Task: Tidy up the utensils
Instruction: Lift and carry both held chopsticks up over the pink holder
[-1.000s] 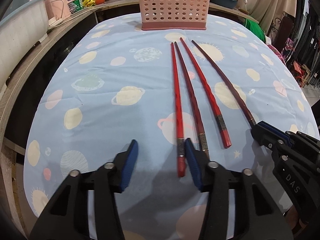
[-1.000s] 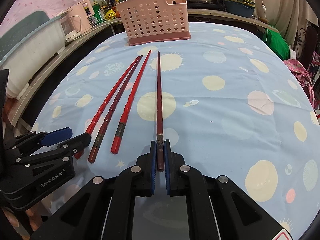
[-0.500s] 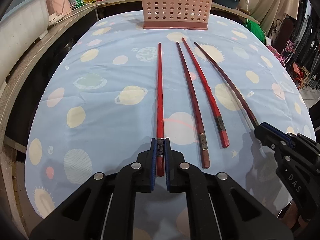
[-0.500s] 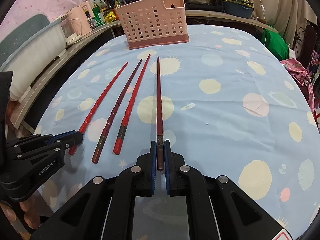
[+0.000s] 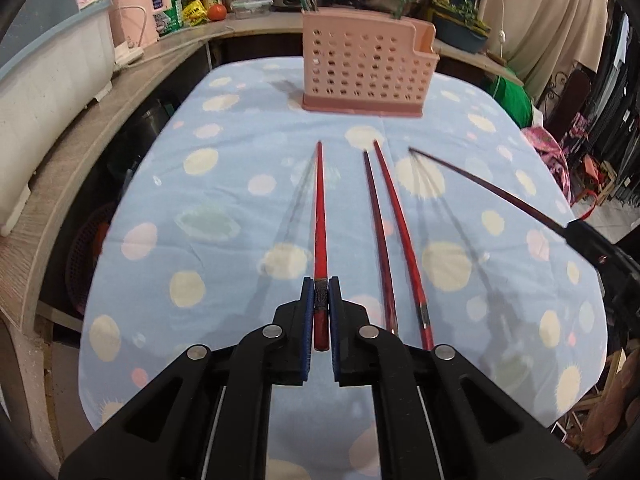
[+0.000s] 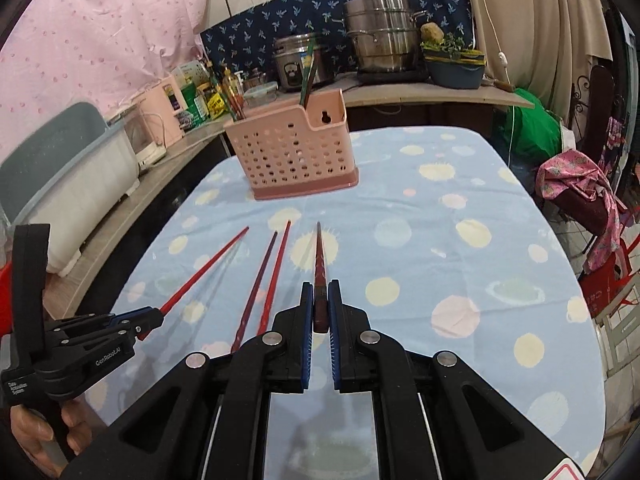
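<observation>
Planet-print cloth covers the counter (image 5: 240, 184); with left gripper (image 5: 320, 300) jaws clamped on a red chopstick (image 5: 319, 216) and right gripper (image 6: 320, 304) jaws on a dark chopstick (image 6: 320, 264), carry both level, tips toward the pink holder (image 5: 364, 68), clearing the two chopsticks left lying (image 5: 396, 232).

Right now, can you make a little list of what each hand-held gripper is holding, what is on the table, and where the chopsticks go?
left hand-held gripper: shut on a bright red chopstick, lifted off the cloth
right hand-held gripper: shut on a dark red chopstick, lifted too
on the table: two more chopsticks side by side, one dark and one red
holder: pink holed basket at the far end, upright
table cover: blue cloth with planets
</observation>
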Demonstrator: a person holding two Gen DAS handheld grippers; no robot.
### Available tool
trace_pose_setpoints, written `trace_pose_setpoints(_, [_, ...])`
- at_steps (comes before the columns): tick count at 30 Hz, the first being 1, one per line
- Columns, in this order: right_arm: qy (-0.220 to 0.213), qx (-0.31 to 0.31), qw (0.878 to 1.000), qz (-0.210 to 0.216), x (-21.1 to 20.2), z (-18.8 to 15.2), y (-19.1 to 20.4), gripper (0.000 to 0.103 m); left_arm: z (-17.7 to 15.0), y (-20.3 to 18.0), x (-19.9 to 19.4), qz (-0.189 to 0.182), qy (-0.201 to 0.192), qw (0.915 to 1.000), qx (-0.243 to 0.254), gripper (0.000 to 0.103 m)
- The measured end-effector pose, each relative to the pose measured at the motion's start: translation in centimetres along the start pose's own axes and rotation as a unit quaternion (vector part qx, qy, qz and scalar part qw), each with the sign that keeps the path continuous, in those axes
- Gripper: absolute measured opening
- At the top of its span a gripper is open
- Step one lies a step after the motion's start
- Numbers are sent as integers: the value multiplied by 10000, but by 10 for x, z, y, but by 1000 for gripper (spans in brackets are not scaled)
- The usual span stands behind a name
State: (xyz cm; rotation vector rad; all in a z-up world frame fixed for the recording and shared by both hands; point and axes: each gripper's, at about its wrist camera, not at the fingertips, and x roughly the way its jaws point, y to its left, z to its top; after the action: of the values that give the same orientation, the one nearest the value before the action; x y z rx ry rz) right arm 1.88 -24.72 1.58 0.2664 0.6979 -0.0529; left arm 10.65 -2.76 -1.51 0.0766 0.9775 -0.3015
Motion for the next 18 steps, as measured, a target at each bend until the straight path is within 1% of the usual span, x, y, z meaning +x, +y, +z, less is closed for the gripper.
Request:
trace_pose_setpoints(6, [-516, 79, 9986, 2, -17, 50, -6, 7, 37, 10, -17, 56, -313, 9994, -103, 7])
trace_pose_setpoints(12, [-874, 199, 9959, 146, -23, 99, -10, 7, 87, 14, -37, 221, -704, 9973, -61, 7])
trace_pose_setpoints(18, [-1209, 30, 9923, 267, -24, 145, 1, 7, 140, 9, -60, 51, -1127, 9936, 73, 7])
